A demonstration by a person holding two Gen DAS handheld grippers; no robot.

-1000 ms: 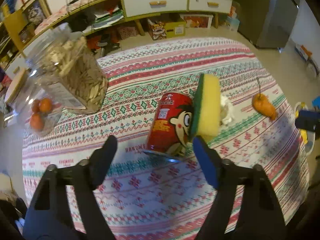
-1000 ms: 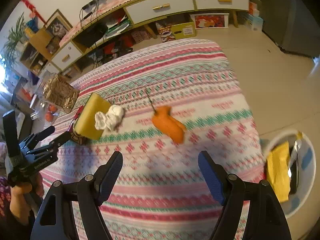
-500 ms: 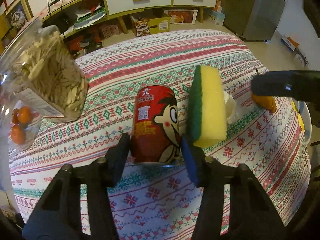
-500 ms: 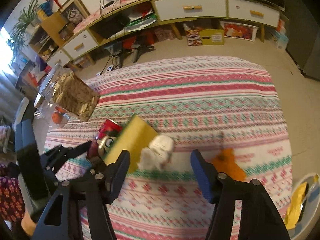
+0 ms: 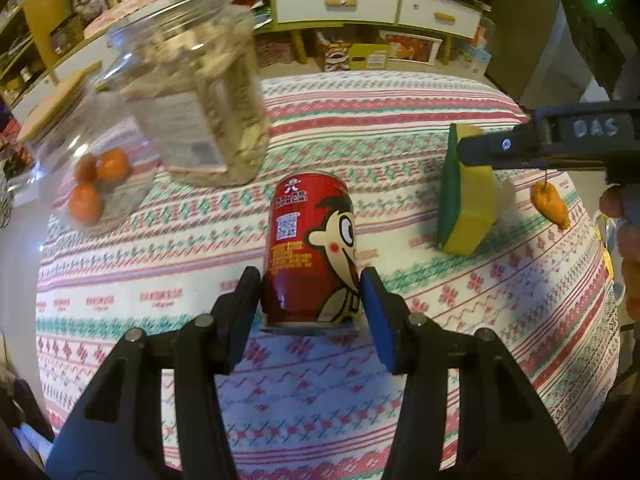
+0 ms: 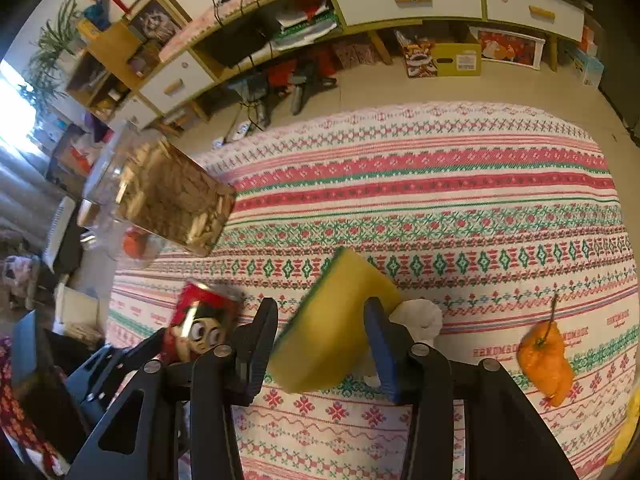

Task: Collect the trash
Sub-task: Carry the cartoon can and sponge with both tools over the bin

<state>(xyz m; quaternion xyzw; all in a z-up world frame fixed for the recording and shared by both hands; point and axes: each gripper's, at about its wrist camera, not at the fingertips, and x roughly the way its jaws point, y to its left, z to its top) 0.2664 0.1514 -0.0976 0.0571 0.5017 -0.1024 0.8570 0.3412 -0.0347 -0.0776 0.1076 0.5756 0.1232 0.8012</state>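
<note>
The red can (image 5: 311,248) stands upright on the patterned tablecloth (image 5: 400,128), near the table's middle, and the left gripper (image 5: 311,292) now pinches its lower half, one finger (image 5: 244,312) against each side. Half a second ago those fingers only framed the can with a small gap; a second ago they were spread wide and short of it.

The sponge (image 6: 332,328), yellow with a green face, stands on edge to the can's right. It leaned against the can before; now the two are apart in the left view. The right gripper (image 6: 320,340) has come in around the sponge, its fingers (image 6: 380,344) flanking it; whether they press on it cannot be told from either view. A second ago this gripper hung spread above the orange pepper (image 6: 544,360), and half a second ago it was over the white tissue (image 6: 420,316). The tissue lies just behind the sponge, on the side away from the can, touching or nearly touching it. The pepper lies farther right on the cloth, apart from the tissue, where it lay before.

Left of the can, the seed jar (image 5: 200,112) stands near the table edge, with a clear tub of small oranges (image 5: 96,184) beside it; both look blurred. In the left view the right gripper's arm (image 5: 552,140) crosses above the sponge.
</note>
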